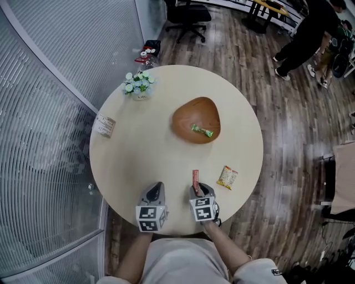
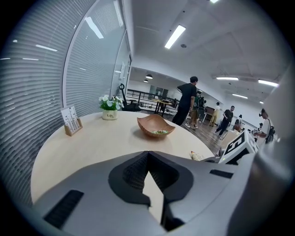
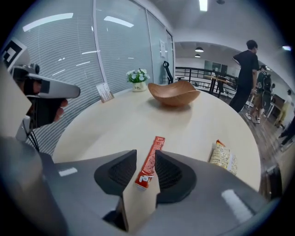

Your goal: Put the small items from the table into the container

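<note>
A thin red stick packet (image 3: 151,162) lies flat on the desk (image 1: 138,150) between the spread fingers of the right gripper (image 3: 145,152), unpinched, so closing could skid it aside, well short of the wooden bowl (image 1: 183,117); the left gripper (image 2: 147,154) has its fingers pressed together, empty.

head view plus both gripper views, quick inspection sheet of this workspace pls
surface: round beige table, no spills seen
job's things: wooden bowl holding a green-wrapped candy; red stick packet and yellow snack packet lie on the table
clutter: flower pot, card stand
grippers: left gripper jaws together, empty; right gripper jaws apart around the red stick packet, no clamp seen
cables: thin dark wires beside the left gripper
surroundings: glass wall, office chair, people on the wooden floor
</note>
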The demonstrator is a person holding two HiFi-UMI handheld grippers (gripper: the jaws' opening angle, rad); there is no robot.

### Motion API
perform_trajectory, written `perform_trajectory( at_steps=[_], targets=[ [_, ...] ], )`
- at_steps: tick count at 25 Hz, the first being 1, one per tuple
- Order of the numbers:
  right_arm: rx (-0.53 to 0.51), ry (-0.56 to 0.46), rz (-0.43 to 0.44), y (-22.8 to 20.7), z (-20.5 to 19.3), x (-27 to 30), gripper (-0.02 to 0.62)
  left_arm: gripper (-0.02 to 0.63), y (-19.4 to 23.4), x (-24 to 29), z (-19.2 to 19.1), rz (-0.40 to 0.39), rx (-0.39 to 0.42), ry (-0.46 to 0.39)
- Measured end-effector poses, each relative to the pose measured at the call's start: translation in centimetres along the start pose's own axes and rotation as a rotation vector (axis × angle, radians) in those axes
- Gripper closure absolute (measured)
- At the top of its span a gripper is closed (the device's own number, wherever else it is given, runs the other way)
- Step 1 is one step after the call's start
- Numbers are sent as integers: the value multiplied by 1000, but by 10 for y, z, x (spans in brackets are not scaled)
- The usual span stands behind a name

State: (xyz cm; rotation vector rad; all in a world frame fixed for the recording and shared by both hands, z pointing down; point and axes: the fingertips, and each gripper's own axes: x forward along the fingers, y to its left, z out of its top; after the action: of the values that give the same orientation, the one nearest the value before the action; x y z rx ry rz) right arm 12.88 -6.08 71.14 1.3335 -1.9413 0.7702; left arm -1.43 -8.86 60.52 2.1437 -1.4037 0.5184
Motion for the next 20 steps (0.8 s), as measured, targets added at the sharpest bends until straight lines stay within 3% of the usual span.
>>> perform_trajectory(
  at_steps=[9,20],
  targets=[
    [48,86,-15,-9,-19,20,486,600,12,-11,-4,26,-8,14],
    [25,144,-50,-9,-31,32,483,600,21,-16,-10,48,-20,16]
  ],
)
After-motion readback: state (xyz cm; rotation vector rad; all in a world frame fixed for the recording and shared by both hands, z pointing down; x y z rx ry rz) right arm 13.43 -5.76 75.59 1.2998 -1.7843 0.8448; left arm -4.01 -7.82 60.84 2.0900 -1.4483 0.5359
